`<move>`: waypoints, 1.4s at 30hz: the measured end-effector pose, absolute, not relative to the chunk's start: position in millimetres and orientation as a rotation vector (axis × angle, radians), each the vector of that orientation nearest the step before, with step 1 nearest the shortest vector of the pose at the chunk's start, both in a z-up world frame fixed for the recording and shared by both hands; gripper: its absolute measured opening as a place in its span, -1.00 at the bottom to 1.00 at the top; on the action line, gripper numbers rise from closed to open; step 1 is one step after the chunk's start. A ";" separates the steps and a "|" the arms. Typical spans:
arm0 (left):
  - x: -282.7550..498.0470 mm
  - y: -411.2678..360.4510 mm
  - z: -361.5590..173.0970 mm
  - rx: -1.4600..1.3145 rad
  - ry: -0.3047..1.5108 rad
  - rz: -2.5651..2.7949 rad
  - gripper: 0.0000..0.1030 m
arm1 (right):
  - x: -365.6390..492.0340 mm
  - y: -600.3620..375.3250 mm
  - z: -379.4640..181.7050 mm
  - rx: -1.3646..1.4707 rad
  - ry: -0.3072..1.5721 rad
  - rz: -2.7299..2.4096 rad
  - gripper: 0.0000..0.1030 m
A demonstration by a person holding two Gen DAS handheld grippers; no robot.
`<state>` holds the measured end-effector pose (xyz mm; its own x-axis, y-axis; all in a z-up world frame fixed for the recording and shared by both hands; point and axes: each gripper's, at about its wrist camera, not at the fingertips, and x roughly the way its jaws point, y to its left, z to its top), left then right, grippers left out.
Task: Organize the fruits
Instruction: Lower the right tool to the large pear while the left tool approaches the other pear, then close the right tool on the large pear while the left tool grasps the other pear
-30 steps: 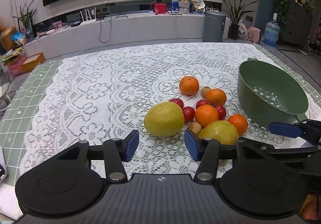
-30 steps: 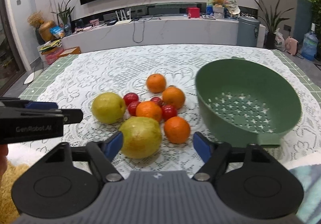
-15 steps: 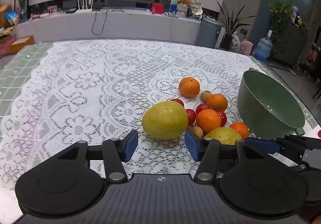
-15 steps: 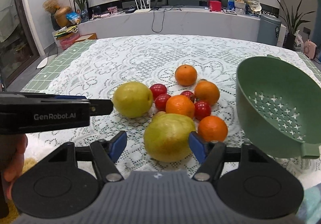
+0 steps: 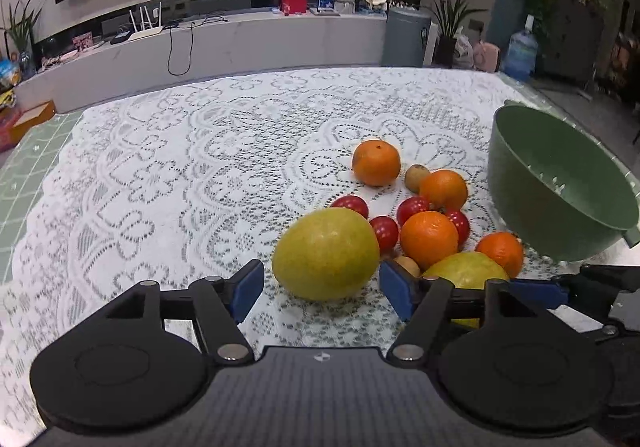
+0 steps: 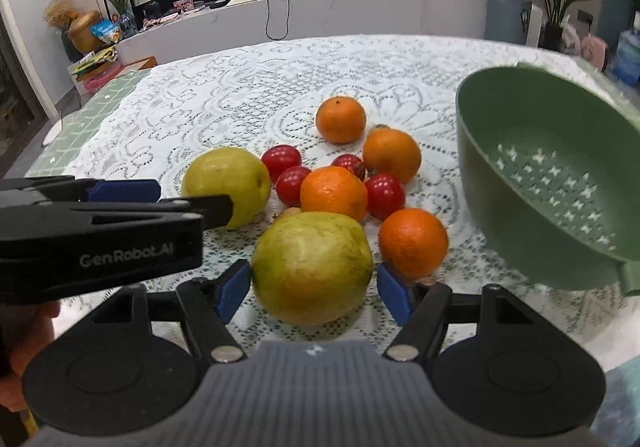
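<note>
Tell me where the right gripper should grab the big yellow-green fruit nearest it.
Grip the yellow-green fruit across its widest middle, coming from the near side, angled down. It is round, with no stem to hold. The right gripper flanks it; whether the pads touch is unclear. An orange crowds the right pad, so keep that finger close to the fruit.

Even, soft indoor light falls from above, bright on the white lace cloth (image 5: 168,183) and leaving only faint shadows under the fruit. Both fisheye views bend hard at the edges, so the far wall and shelf curve and the corners go dark. The green bowl (image 6: 552,175) smears with motion blur in the right view; the background there is soft too.
</note>
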<state>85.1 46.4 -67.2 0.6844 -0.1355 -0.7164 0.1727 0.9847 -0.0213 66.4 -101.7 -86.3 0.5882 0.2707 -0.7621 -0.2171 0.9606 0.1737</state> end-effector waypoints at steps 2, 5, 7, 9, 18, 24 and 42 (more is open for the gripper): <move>89.9 44.6 -68.9 0.068 0.804 -0.176 0.51 | 69.5 -103.1 -88.5 0.092 0.909 0.288 0.29; 94.8 39.2 -73.2 0.117 0.805 -0.181 0.53 | 71.3 -102.2 -90.7 0.108 0.920 0.289 0.30; 96.8 35.5 -75.3 0.144 0.794 -0.187 0.53 | 72.6 -100.8 -92.0 0.112 0.925 0.288 0.32; 97.8 32.1 -78.9 0.164 0.783 -0.196 0.54 | 74.1 -100.1 -92.8 0.121 0.929 0.284 0.32; 108.6 36.7 -91.6 0.118 0.806 -0.211 0.58 | 79.6 -97.4 -99.3 0.138 0.952 0.278 0.30; 108.2 40.4 -95.1 0.078 0.809 -0.217 0.51 | 79.4 -101.3 -100.1 0.145 0.950 0.281 0.29; 77.0 68.7 -77.3 -0.133 0.801 -0.145 0.49 | 67.9 -110.5 -93.5 0.154 0.912 0.300 0.28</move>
